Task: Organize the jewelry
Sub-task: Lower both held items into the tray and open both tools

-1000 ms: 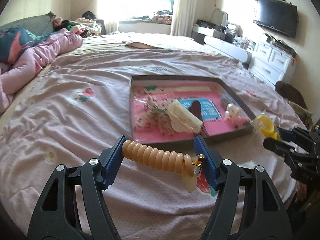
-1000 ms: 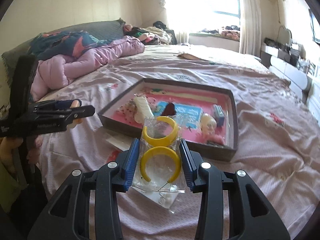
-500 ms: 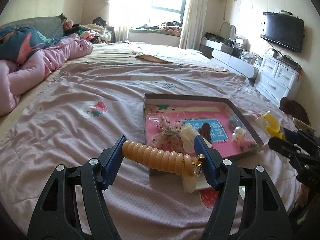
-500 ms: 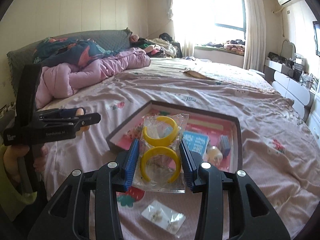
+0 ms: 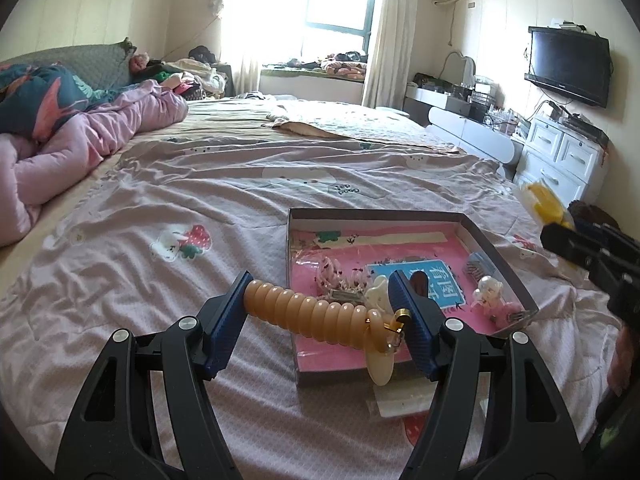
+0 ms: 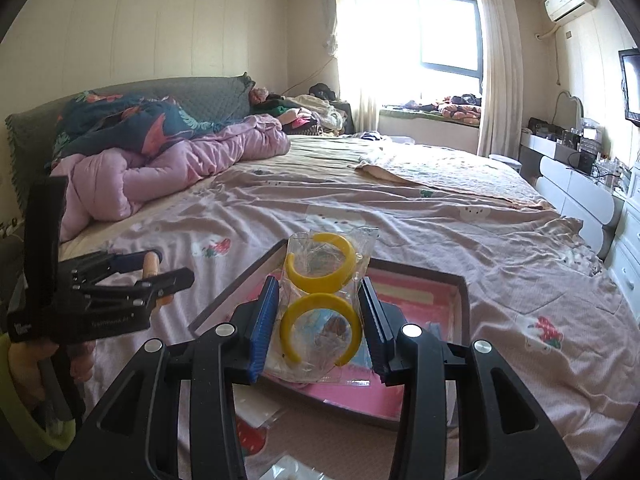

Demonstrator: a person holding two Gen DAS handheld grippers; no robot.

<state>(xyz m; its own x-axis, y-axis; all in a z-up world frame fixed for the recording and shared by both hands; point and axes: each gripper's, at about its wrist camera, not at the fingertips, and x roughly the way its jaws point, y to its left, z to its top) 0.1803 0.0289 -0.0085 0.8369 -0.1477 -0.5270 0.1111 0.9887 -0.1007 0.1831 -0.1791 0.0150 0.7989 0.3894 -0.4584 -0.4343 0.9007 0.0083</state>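
My left gripper (image 5: 322,312) is shut on a tan ribbed bracelet (image 5: 316,314) with a pale pendant and a gold clasp, held above the bed's near edge. My right gripper (image 6: 320,330) is shut on a clear bag (image 6: 320,300) that holds two yellow open bangles. The bag shows at the right edge of the left wrist view (image 5: 542,202). A grey box with a pink lining (image 5: 496,256) lies on the bed in front of both grippers, with hair clips, a blue card and small trinkets inside. In the right wrist view the box (image 6: 464,300) sits just behind the bag.
A pink quilt (image 5: 80,148) is bunched at the bed's left side by the headboard. A small clear packet (image 5: 400,400) lies on the sheet before the box. White drawers (image 5: 560,164) and a wall television (image 5: 568,66) stand to the right. A hand (image 6: 40,364) holds the left gripper.
Both grippers have risen and tilted up, so the box sits lower and farther in view and more of the room shows. Each grip is unchanged.
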